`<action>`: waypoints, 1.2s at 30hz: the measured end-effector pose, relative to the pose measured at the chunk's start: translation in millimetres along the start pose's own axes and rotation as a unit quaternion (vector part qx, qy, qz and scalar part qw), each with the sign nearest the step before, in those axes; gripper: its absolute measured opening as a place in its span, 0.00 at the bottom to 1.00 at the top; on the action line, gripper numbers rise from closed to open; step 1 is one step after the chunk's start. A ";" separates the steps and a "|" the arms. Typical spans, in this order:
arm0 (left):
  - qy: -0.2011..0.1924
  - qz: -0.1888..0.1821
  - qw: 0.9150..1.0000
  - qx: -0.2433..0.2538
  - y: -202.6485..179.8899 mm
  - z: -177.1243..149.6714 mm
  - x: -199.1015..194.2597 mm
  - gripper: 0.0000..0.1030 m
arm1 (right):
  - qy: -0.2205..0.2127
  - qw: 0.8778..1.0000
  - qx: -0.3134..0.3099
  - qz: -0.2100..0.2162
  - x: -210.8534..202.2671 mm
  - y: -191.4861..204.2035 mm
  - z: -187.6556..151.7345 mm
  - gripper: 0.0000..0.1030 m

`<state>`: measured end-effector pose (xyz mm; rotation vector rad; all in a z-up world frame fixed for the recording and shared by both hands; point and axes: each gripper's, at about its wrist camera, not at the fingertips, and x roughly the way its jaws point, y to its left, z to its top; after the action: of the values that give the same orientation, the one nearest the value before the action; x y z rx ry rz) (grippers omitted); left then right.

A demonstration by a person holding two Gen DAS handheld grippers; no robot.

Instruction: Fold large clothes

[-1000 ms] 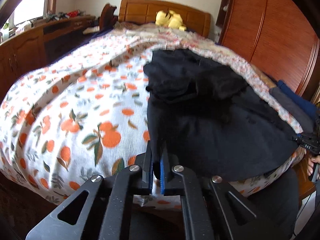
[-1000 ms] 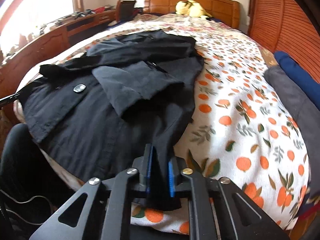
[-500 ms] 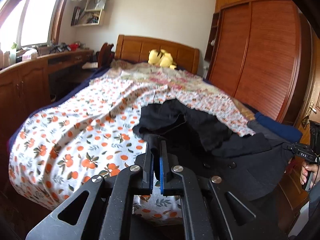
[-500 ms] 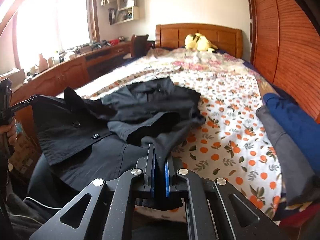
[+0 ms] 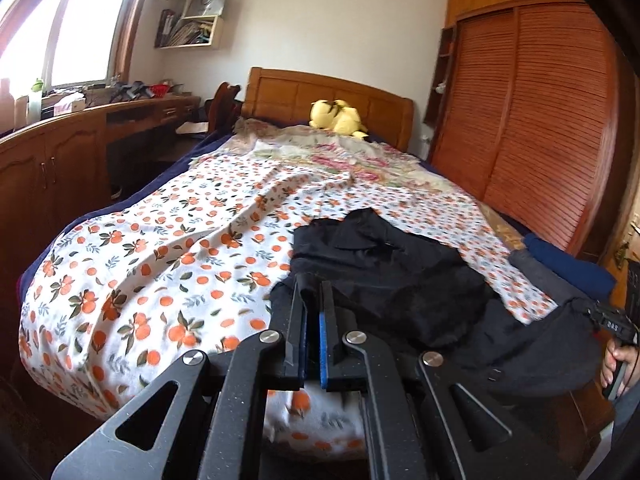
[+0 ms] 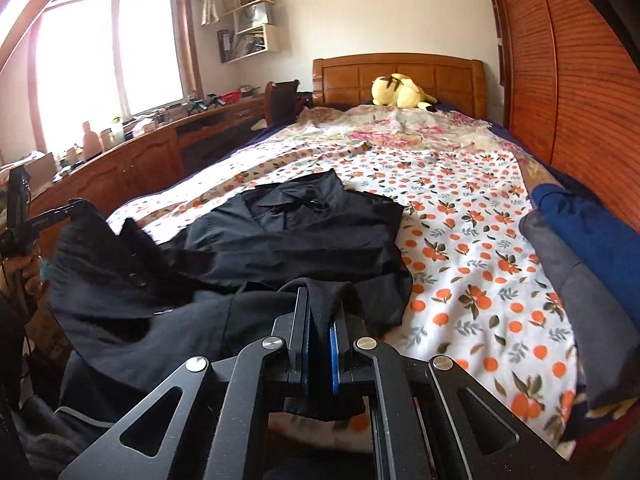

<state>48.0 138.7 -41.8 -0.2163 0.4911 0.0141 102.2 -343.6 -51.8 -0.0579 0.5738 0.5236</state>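
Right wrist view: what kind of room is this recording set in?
A home bedroom, most likely: a bed with a wooden headboard and orange-print sheet, a louvred wooden wardrobe, and a cluttered desk under the window.

Your left gripper (image 5: 313,300) sits low and central in its own view, jaws pinched nearly together on black cloth. Your right gripper (image 6: 320,312) does likewise, clamping a dark fold. Your right hand (image 5: 618,360) shows at the right edge, your left hand (image 6: 24,272) at the left edge.
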 end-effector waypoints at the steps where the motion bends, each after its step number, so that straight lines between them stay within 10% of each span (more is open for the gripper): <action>1: 0.000 0.004 1.000 -0.002 1.7 3.2 10.1 0.05 | 0.000 1.000 0.006 -0.002 13.8 -6.5 2.7 0.07; 17: -0.029 0.044 0.999 0.012 2.6 87.2 165.2 0.05 | 0.000 0.998 0.018 -0.056 187.6 -61.9 88.8 0.07; 36: 0.011 0.021 0.999 0.040 3.0 94.3 259.6 0.05 | 0.126 0.981 -0.056 -0.134 349.6 -44.5 149.0 0.07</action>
<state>320.8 151.5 -83.3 -0.1278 0.5178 0.0323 448.2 -193.6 -116.3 -0.3071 0.7710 0.2867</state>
